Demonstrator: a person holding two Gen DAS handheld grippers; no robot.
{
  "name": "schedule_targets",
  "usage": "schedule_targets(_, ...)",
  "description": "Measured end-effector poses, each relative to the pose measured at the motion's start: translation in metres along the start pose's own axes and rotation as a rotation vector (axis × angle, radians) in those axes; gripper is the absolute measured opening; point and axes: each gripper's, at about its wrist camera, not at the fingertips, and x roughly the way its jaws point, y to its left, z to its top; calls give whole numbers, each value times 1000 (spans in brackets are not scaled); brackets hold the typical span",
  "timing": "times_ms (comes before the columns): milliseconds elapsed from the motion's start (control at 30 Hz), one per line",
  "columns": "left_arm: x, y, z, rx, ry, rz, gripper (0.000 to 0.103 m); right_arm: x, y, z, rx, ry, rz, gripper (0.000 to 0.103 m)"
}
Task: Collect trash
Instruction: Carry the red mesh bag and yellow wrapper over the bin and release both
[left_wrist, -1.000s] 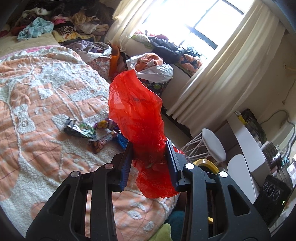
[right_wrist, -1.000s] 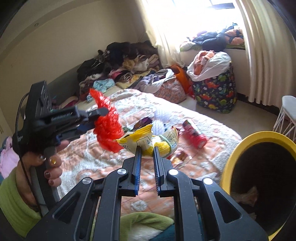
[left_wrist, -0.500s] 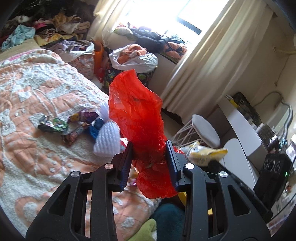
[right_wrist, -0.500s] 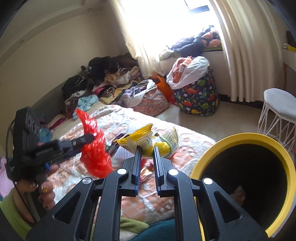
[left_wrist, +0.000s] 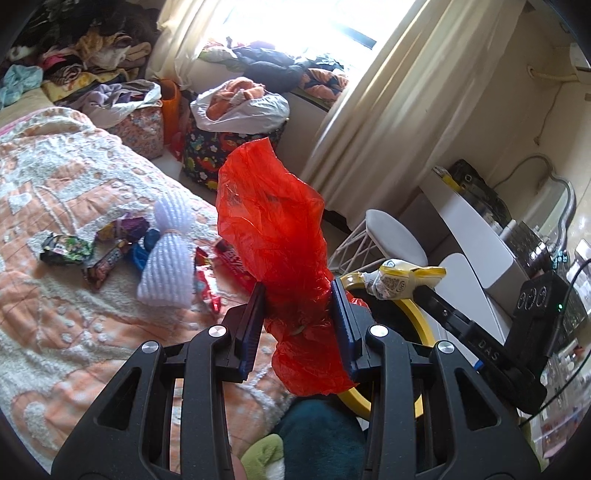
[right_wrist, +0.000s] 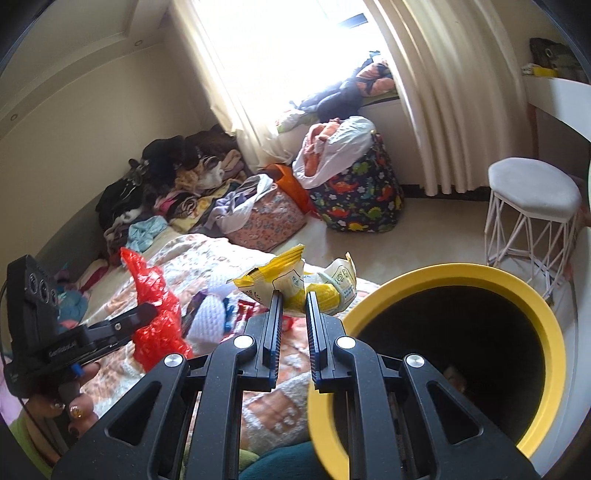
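Note:
My left gripper (left_wrist: 297, 291) is shut on a crumpled red plastic bag (left_wrist: 273, 236), held above the bed's edge; the same red bag (right_wrist: 157, 314) shows at lower left in the right wrist view. My right gripper (right_wrist: 293, 299) is shut on a yellow and white snack packet (right_wrist: 295, 282), just left of the rim of a yellow bin (right_wrist: 546, 321) with a dark inside. In the left wrist view the snack packet (left_wrist: 399, 280) hangs over the bin's yellow rim (left_wrist: 424, 325). Several candy wrappers (left_wrist: 107, 262) and a white knitted piece (left_wrist: 170, 269) lie on the orange and white bedspread (left_wrist: 55, 325).
A white wire stool (right_wrist: 532, 221) stands beyond the bin. A dinosaur-print laundry bag (right_wrist: 354, 195) and a floral bag (right_wrist: 266, 218) sit on the floor by the curtain (right_wrist: 443, 92). Clothes are piled (right_wrist: 166, 184) at the bed's far end. A white desk (left_wrist: 469, 236) stands at right.
Both grippers have swung from over the bed toward the yellow bin. The bin now fills the right wrist view's lower right, and the snack packet has come into the left wrist view.

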Motion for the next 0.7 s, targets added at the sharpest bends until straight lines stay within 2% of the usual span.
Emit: schedule_targets(700,28,-36,-16,85,68,-45,28,-8,-48,6,115,-33,-71,12)
